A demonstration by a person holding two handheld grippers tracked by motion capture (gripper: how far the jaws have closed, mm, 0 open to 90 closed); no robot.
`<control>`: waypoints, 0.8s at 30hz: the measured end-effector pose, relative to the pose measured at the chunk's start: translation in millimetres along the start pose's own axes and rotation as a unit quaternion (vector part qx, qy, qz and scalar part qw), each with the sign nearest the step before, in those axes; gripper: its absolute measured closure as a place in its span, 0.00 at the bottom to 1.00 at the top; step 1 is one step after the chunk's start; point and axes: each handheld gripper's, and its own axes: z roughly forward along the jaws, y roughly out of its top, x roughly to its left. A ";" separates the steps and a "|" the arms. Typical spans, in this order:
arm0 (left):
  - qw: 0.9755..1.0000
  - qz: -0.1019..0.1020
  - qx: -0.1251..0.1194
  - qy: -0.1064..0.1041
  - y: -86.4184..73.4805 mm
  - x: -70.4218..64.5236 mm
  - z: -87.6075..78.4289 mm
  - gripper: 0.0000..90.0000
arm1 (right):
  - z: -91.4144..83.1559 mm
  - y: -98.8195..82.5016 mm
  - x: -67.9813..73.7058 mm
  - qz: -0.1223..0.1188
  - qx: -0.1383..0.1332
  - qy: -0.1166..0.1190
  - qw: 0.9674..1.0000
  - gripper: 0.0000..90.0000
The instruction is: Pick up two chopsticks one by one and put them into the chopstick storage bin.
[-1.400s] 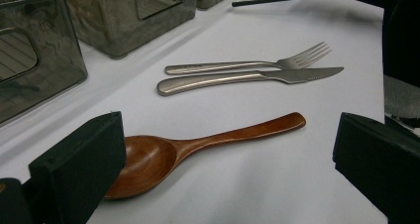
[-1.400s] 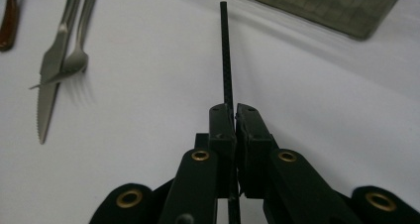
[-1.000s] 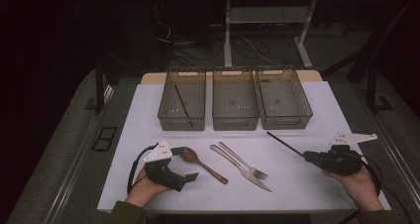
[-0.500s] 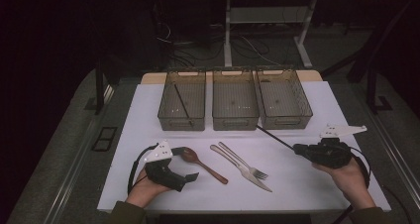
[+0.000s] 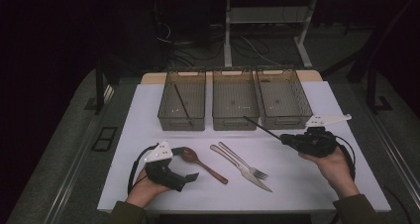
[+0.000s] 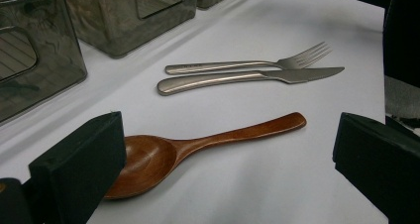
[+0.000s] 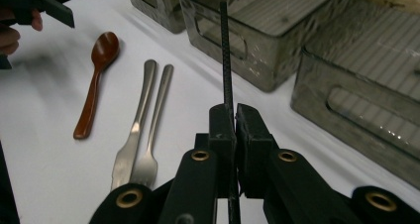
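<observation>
Looks like sorting cutlery into bins here. Got the right gripper (image 5: 285,139) pinched shut on the back end of a black chopstick (image 5: 260,126), up off the table (image 5: 322,184) near the right edge. Probably grabbed at the tail so the long free end can lead the way. Aimed at the row of bins along the far edge, with the tip just in front of the gap between the middle bin (image 5: 234,122) and the right bin (image 5: 287,119). Clear as day from the right gripper view too: pads squeezed together on the thin stick, no daylight between.

Already got a second chopstick (image 5: 183,105) leaning slantwise in the left bin (image 5: 182,124), so guessing that's the destination for this one. Pairs together, makes sense. Would mean swinging past the other two bins first, though. Bit of a lever risk too, holding something that skinny by the tail: easy to twist in the pads or clip a bin wall on the way over.

Meanwhile, parked the left gripper (image 5: 185,163) toward the near left corner, claw spread wide and clamped on nothing. Sitting right beside the wooden spoon (image 6: 148,157), one pad next to the bowl. Seems lined up as the next pick, or just waiting out of the way.

Then the fork (image 5: 245,162) and knife (image 5: 242,169) side by side near the middle of the near edge, untouched, handles pointing toward the bins. Plenty left to sort.
</observation>
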 end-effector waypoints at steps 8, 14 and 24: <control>1.000 0.001 0.001 -0.001 0.3 -0.3 0.2 0.00 | 21.2 18.0 6.7 -0.002 0.003 0.002 1.000 0.95; 1.000 0.002 0.000 -0.002 0.3 -0.1 -0.1 0.00 | 35.7 31.6 10.6 -0.006 0.010 0.004 1.000 0.95; 1.000 0.000 -0.003 -0.002 0.6 -1.1 0.7 0.00 | 55.9 54.9 17.1 -0.006 0.005 0.009 1.000 0.95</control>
